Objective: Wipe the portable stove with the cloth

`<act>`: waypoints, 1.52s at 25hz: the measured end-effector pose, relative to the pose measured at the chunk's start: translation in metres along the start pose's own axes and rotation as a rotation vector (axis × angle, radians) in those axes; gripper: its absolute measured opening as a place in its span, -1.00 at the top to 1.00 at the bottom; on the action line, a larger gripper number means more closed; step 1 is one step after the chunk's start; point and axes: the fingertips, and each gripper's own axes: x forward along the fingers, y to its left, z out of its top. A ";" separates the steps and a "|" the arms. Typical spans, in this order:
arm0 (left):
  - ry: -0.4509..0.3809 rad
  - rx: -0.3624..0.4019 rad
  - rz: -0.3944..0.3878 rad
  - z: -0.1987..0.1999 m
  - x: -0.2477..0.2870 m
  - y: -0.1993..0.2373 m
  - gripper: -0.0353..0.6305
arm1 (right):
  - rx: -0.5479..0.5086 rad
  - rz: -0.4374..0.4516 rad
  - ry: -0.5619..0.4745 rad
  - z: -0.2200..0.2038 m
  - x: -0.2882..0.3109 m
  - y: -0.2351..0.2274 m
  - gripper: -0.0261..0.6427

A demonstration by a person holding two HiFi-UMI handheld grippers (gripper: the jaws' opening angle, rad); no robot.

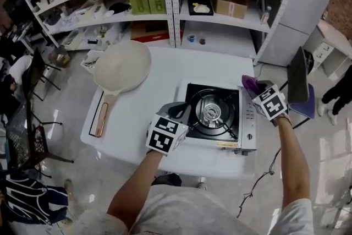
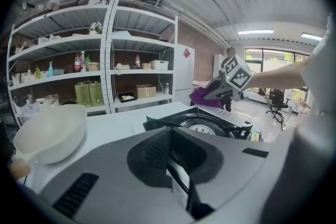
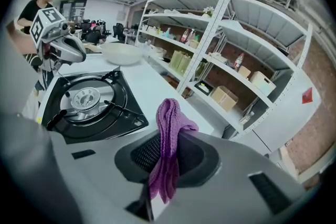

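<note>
The stove point(image 1: 219, 116) sits on the right part of a white table point(image 1: 165, 71), with a pale pan point(image 1: 122, 66) well to its left. The right gripper point(image 1: 254, 92) hangs over the stove's far right corner, its jaws clamped on the purple cloth point(image 3: 168, 149), which droops between them. The left gripper point(image 1: 179, 111) is at the stove's near left edge, with its jaws pressed together and nothing between them.

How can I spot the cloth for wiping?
Look at the white table, then the portable stove on its right side. At the stove's far right corner, the right gripper pinches the cloth. It is the only purple thing near the stove.
</note>
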 end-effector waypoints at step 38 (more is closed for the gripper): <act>-0.044 -0.036 0.122 -0.004 -0.036 -0.071 0.88 | 0.003 0.206 -0.047 -0.036 -0.046 0.078 0.73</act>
